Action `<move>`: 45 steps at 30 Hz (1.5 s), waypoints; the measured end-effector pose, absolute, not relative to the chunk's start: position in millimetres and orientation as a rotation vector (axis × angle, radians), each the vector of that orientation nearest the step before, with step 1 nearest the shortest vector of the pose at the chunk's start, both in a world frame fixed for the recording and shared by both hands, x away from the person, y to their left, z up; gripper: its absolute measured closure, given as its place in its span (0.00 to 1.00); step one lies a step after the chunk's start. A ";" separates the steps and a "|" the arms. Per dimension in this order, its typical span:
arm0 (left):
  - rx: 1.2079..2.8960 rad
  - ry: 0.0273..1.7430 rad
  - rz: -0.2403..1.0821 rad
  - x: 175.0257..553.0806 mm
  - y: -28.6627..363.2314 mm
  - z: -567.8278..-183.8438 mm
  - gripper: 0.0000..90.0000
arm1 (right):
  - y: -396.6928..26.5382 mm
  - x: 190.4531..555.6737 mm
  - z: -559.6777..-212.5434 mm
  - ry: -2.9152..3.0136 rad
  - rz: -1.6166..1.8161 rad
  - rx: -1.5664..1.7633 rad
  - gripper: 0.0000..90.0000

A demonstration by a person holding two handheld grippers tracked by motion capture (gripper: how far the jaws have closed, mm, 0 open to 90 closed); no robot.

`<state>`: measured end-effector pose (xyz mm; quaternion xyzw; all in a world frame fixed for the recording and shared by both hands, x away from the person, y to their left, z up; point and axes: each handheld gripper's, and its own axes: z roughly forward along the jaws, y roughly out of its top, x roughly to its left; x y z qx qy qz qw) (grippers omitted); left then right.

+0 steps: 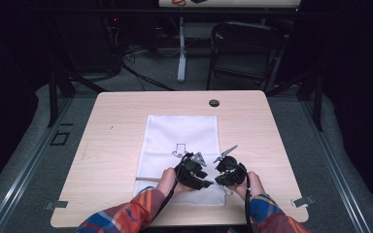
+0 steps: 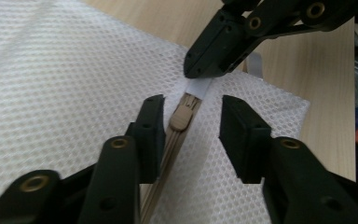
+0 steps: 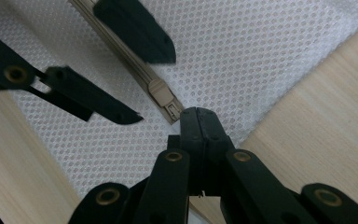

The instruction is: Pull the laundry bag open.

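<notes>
Left tongs (image 2: 192, 135) open astride zipper pull (image 2: 181, 120), right tongs (image 2: 200, 70) pinching bag tab (image 2: 198, 87)

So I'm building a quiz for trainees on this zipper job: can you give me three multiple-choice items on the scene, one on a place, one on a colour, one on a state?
1. Where does the white mesh bag lie?
A. On the wooden table
B. On a chair
C. On the floor

2. What colour is the zipper pull?
A. Red
B. Tan
C. Blue

3. How does the right claw stand?
A. Wide open above the table
B. Shut on the white tab at the zipper's end
C. Shut on the table's edge

Answers:
1 A, since the high view shows the bag spread flat on the tabletop.
2 B, since both gripper views show a beige pull on a matching zipper.
3 B, since the left gripper view shows its jaws pressed together on the tab, while the left claw straddles the pull without touching it.
</notes>
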<state>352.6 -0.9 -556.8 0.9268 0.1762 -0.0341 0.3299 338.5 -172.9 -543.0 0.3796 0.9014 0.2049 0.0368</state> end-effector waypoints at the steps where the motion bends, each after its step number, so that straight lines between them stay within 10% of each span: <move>1: 2.433 0.453 -0.100 352.7 -3.2 -559.3 0.71 | -172.3 338.4 -543.8 2.766 0.634 1.173 1.00; 9: 2.454 0.464 -0.076 352.9 -6.4 -566.5 0.88 | -170.7 338.7 -549.3 2.775 0.619 1.174 1.00; 45: 2.484 0.419 -0.043 350.9 -5.5 -562.0 0.90 | -172.3 337.1 -552.6 2.748 0.628 1.269 1.00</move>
